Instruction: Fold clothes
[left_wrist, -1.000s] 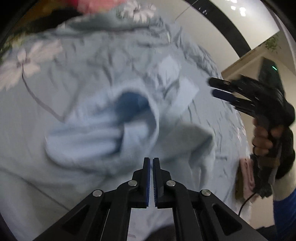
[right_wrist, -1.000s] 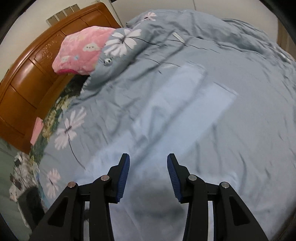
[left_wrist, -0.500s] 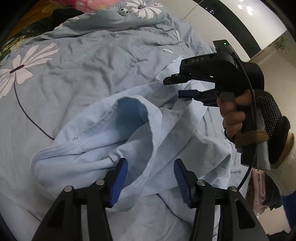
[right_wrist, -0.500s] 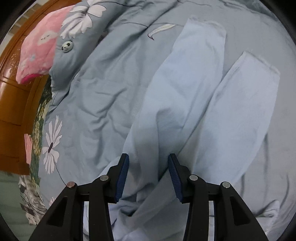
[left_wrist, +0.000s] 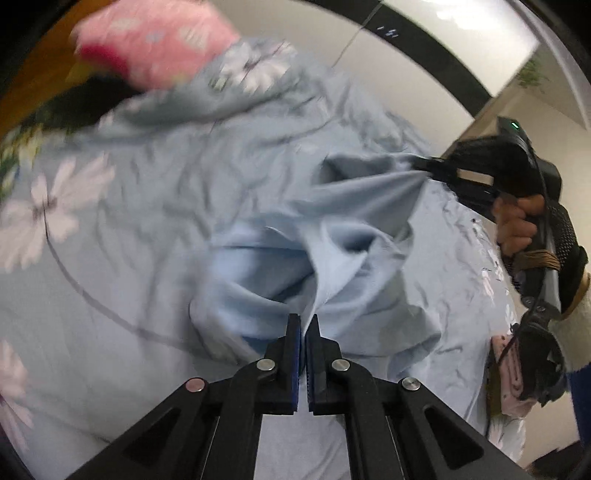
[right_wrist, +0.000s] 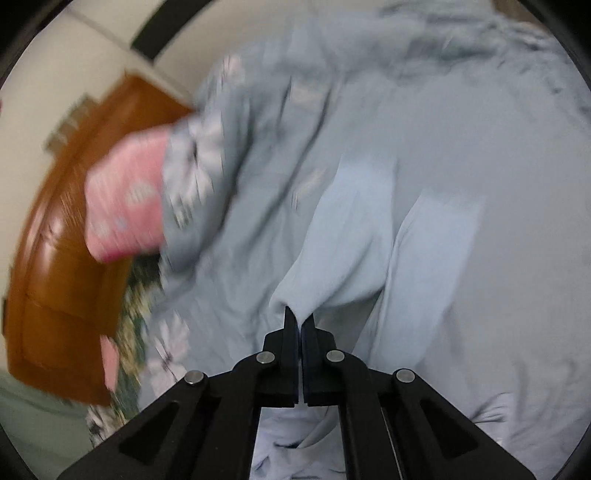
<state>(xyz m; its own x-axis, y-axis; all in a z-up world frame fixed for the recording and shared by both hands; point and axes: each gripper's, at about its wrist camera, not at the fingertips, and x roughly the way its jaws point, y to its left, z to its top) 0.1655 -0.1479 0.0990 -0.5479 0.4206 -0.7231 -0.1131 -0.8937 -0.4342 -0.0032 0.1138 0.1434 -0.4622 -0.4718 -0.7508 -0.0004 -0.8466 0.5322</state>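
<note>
At the far left of the left wrist view, a pink pillow (left_wrist: 155, 40) sits blurred against the wooden headboard (right_wrist: 62, 280), with the flowered grey-blue duvet (left_wrist: 110, 206) covering the bed below it. Moving right, the pale blue trousers (left_wrist: 280, 266) lie bunched in the middle of the duvet, the waist end raised and rumpled.

The left tongs (left_wrist: 306, 325) have just been closing and now stand pressed together, pinching a fold of the waistband between the pads. Further right, the right tongs (left_wrist: 424, 166), gripped in a person's hand (left_wrist: 517, 225), have also just been closing and pinch another part of the waist edge, drawing it taut toward the right. In the right wrist view the right tongs (right_wrist: 299, 325) bite a thin peak of the cloth, and the 2 legs stretch away over the duvet toward the far side, lying side by side.

The risk, as I judge it, is slippage: each bite looks shallow, so a quick lift could pull the thin fabric free. Either pair may also hold only 1 layer, which would let the waistband gape and the legs twist instead of lying flat. Both views are smeared, so uneven pulling seems likely to drag the legs askew.

The trousers look soft, light, creased, and limp.
</note>
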